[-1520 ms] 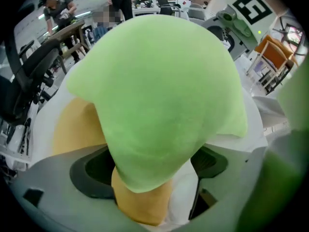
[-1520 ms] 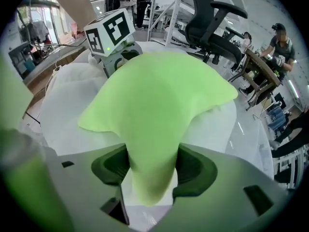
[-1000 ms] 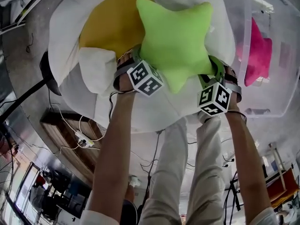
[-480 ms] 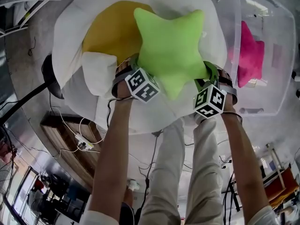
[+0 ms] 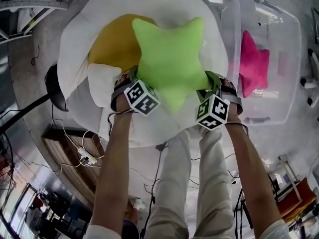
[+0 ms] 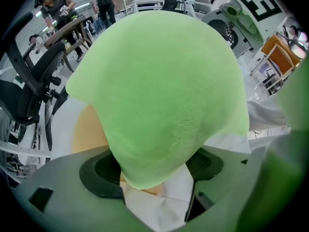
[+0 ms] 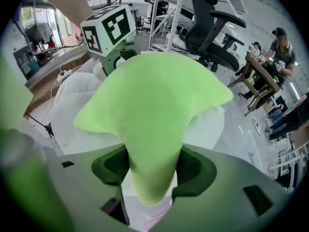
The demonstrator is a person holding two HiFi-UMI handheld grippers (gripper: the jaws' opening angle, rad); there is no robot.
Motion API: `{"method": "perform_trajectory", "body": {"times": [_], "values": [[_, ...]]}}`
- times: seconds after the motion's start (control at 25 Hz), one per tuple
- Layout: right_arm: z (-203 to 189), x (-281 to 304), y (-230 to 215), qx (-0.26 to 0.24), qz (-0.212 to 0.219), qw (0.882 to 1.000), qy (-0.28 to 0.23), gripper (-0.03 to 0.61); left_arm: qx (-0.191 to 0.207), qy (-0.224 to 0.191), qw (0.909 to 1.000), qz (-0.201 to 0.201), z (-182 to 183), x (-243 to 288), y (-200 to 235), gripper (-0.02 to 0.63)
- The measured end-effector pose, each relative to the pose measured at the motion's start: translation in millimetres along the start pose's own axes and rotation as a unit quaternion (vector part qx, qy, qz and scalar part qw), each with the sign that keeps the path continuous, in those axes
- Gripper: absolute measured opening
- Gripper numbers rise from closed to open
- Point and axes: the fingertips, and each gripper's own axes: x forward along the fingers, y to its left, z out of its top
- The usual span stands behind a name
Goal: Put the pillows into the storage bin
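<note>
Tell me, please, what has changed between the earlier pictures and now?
The left gripper and right gripper have lifted the green star pillow slightly, over the white cushion; more of the storage bin is now in view. Unchanged: each gripper stays clamped on one point of the star, the yellow pillow lies on the cushion, and the pink star pillow sits in the bin.

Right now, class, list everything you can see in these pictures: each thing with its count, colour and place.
green star pillow: one, lime green, over the big cushion, gripped at two points
yellow pillow: one, mustard, on the big cushion, partly hidden by the green one
big cushion: one, white, on the floor
pink star pillow: one, magenta, inside the storage bin
storage bin: one, clear, right of the cushion
office chair: one, black, beside the cushion
left gripper: grey-green, shut on one pillow point
right gripper: grey-green, shut on another
</note>
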Motion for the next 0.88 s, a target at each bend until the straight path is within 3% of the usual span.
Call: {"method": "perform_trajectory", "body": {"times": [0.44, 0.88], "values": [[-7.8, -36.1, -38.6, 0.024, -0.029, 0.999, -0.021, 0.275, 0.016, -0.012, 0.9993, 0.031, 48.0, -33.2, 14.2, 0.402], [-55.2, -80.6, -79.8, 0.058, -0.061, 0.996, -0.027, 0.275, 0.056, -0.031, 0.9966, 0.053, 126.3, -61.6, 1.5, 0.402]]}}
